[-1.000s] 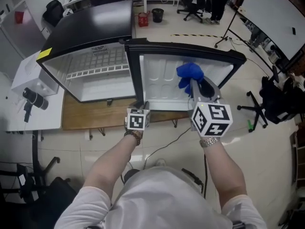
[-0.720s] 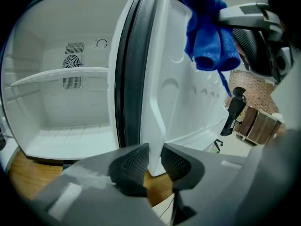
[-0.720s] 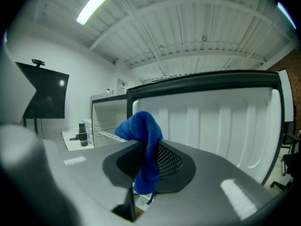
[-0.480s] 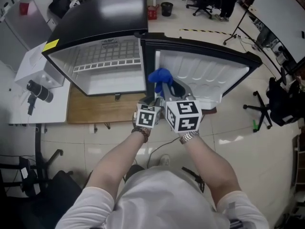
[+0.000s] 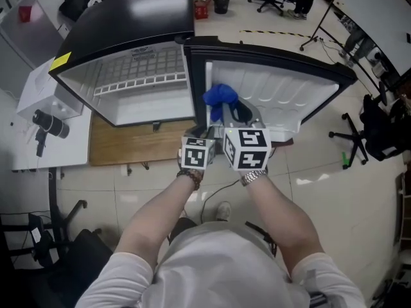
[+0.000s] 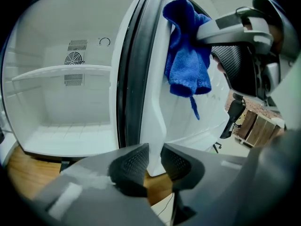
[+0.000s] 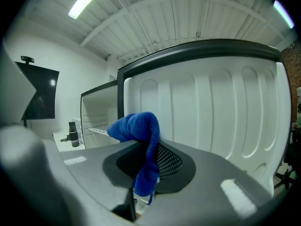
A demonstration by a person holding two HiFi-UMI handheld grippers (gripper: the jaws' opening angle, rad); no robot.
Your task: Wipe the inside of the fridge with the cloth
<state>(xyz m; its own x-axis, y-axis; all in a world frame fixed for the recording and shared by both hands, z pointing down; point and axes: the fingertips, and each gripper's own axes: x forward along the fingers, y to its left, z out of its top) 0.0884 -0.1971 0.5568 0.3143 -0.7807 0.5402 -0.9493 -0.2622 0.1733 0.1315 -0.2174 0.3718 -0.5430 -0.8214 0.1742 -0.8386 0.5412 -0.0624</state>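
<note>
Mini fridge (image 5: 128,24) on the low wooden surface (image 5: 128,149), door (image 5: 289,95) swung wide open, cavity and wire shelf bare and in full view

Change over the last second: my right gripper (image 7: 146,168) has carried the blue cloth (image 5: 220,95) away from the middle of the door's inner panel, across and down to the door edge nearest the cavity. It now sits just beside my left gripper (image 6: 155,161)

Right jaws are clamped on the cloth, a fold bunched above the pads and a tail hanging below. The cloth is off the liner, I think, and outside the cavity

Left gripper unmoved, jaws pinched on the bottom edge of the white door liner, holding the door steady

My reading: the cloth is staged at the cavity mouth, interior wipe not yet begun
</note>
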